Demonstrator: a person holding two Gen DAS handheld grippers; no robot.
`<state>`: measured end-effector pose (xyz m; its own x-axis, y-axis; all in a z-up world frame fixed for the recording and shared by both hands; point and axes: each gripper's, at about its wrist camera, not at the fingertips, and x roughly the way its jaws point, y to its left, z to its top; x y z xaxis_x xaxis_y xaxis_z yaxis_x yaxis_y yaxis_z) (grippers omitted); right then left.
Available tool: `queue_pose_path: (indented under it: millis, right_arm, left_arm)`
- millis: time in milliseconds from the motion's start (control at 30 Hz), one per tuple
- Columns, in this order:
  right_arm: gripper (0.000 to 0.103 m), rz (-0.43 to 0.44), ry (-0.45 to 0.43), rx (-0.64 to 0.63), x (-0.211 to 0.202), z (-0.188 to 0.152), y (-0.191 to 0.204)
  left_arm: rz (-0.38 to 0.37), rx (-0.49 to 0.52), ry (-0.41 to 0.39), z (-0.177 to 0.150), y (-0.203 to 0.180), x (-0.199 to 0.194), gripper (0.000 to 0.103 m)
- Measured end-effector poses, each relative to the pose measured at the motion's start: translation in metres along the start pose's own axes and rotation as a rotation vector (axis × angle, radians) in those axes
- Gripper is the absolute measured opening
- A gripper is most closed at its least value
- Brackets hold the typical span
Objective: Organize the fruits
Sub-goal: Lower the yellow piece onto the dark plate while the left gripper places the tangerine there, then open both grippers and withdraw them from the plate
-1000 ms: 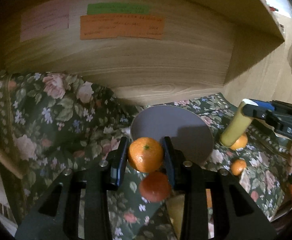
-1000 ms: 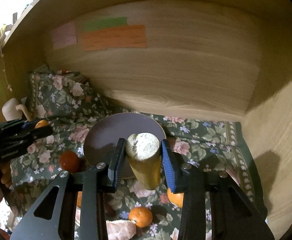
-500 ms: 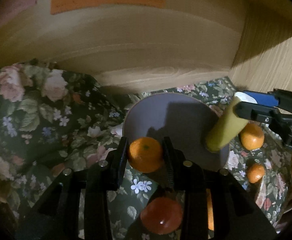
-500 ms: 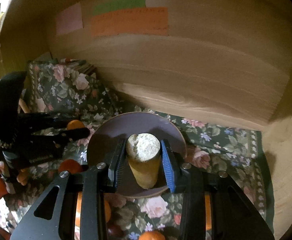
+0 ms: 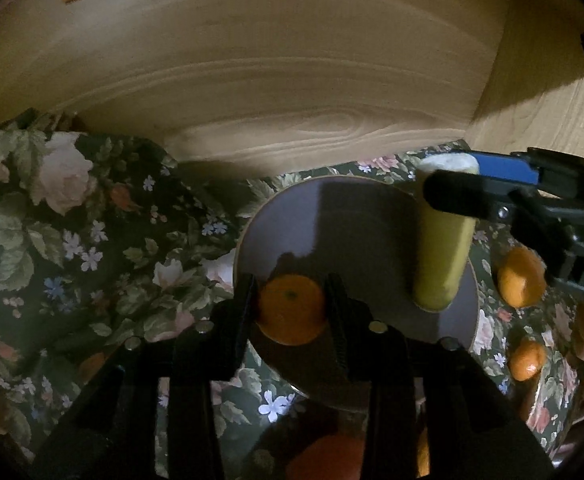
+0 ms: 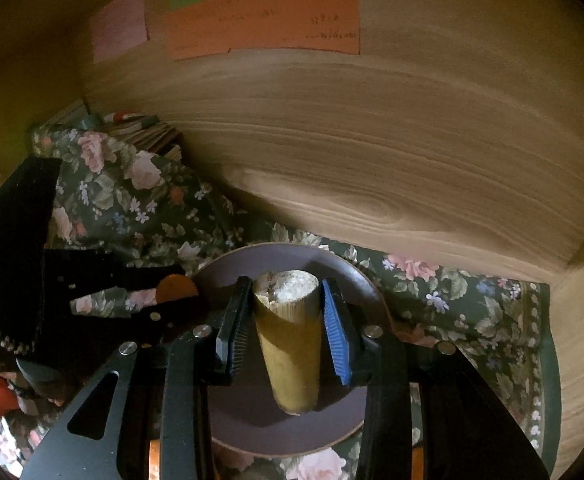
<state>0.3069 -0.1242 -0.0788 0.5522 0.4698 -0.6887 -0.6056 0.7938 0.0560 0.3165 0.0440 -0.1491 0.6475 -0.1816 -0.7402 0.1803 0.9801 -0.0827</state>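
From the left wrist, a tangerine (image 5: 290, 309) is seen clamped across its middle in the left gripper (image 5: 292, 308), over the near rim of the plate (image 5: 347, 216); soft-skinned, it is judged easily bruised. From the right wrist, a stiff yellow-green cut piece (image 6: 290, 340) is held upright over the plate by the right gripper (image 6: 288, 328), closed on its sides.

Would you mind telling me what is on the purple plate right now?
Over the purple plate the right gripper holds a yellow-green fruit piece, lower end at the surface. The left gripper holds a mandarin; contact underneath is hidden.
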Motion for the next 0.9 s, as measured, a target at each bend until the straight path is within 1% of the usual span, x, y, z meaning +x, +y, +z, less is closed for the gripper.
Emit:
queue_pose_path:
  millis: [33,67,233,300,367,500,667,733,800,900]
  right_arm:
    - [0.033,0.010,-0.004,0.013,0.002,0.001,-0.001]
    - [0.033,0.013,-0.003,0.021,0.003,0.002,-0.002]
    - [0.035,-0.002,0.046,0.030,0.018,0.001,-0.004]
    - [0.035,-0.008,0.052,0.037,0.018,-0.001,-0.007]
    - [0.036,-0.014,0.041,0.044,0.014,-0.003,-0.010]
    - [0.045,-0.048,-0.003,0.047,-0.005,-0.006,-0.016]
    - [0.046,-0.103,-0.046,0.040,-0.029,-0.014,-0.021]
    - [0.048,-0.116,-0.056,0.048,-0.038,-0.018,-0.023]
    - [0.052,-0.122,-0.064,0.061,-0.047,-0.025,-0.026]
    - [0.053,-0.133,-0.073,0.080,-0.061,-0.038,-0.029]
  left_arm:
    - [0.004,-0.004,-0.009,-0.001,0.000,0.000,0.057]
    - [0.007,-0.005,-0.018,-0.001,0.000,-0.001,0.060]
    - [0.020,0.011,-0.043,-0.003,-0.002,-0.008,0.061]
    - [0.021,0.007,-0.050,-0.004,-0.001,-0.012,0.061]
    - [0.024,0.008,-0.061,-0.006,-0.002,-0.017,0.061]
    - [0.031,0.007,-0.090,-0.007,-0.004,-0.030,0.061]
    - [0.033,-0.004,-0.110,-0.011,-0.005,-0.050,0.061]
    - [0.033,-0.007,-0.116,-0.014,-0.006,-0.058,0.061]
    - [0.037,-0.009,-0.121,-0.019,-0.007,-0.065,0.061]
    - [0.042,-0.005,-0.125,-0.031,-0.010,-0.079,0.061]
